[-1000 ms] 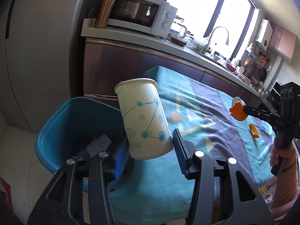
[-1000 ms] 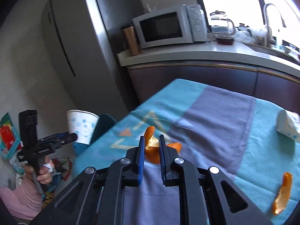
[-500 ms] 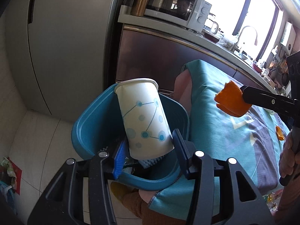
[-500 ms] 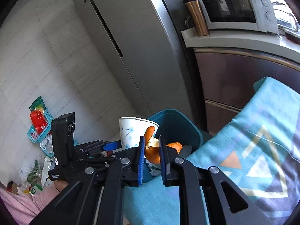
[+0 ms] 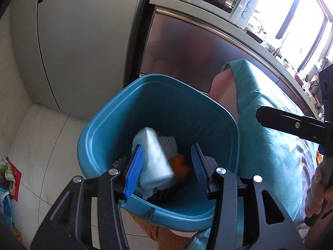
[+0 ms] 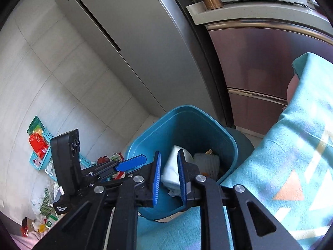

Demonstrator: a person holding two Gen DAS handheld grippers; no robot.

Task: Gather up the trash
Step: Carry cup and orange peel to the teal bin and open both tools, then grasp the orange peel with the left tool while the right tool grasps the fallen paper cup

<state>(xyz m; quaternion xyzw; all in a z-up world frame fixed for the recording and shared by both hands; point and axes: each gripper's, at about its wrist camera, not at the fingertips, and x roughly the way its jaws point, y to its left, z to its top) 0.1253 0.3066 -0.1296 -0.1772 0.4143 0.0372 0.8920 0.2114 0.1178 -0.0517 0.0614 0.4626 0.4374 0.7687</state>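
Observation:
The blue bin (image 5: 104, 125) (image 6: 145, 137) stands on the floor below both grippers. The white dotted paper cup (image 5: 154, 160) (image 6: 172, 166) is a blur inside it, tilted, free of the pads. A blurred orange peel (image 5: 180, 165) lies beside the cup in the bin. My left gripper (image 5: 167, 167) (image 6: 133, 162) hangs open over the bin's near rim with nothing gripped. My right gripper (image 6: 168, 175) (image 5: 259, 114) is above the bin's table-side edge. Its jaws are opening from a narrow gap and nothing is between them.
A white foam net (image 5: 166, 143) lies in the bin too. The table with its teal cloth (image 6: 291, 166) borders the bin on the right. The grey fridge (image 5: 83, 41) and steel cabinet (image 6: 260, 62) stand behind. Litter and teal baskets (image 6: 39, 145) lie on the floor at left.
Both grippers swung from over the table to above the bin and sank. The cup has left the left jaws and the peel the right jaws; both now sit in the bin.

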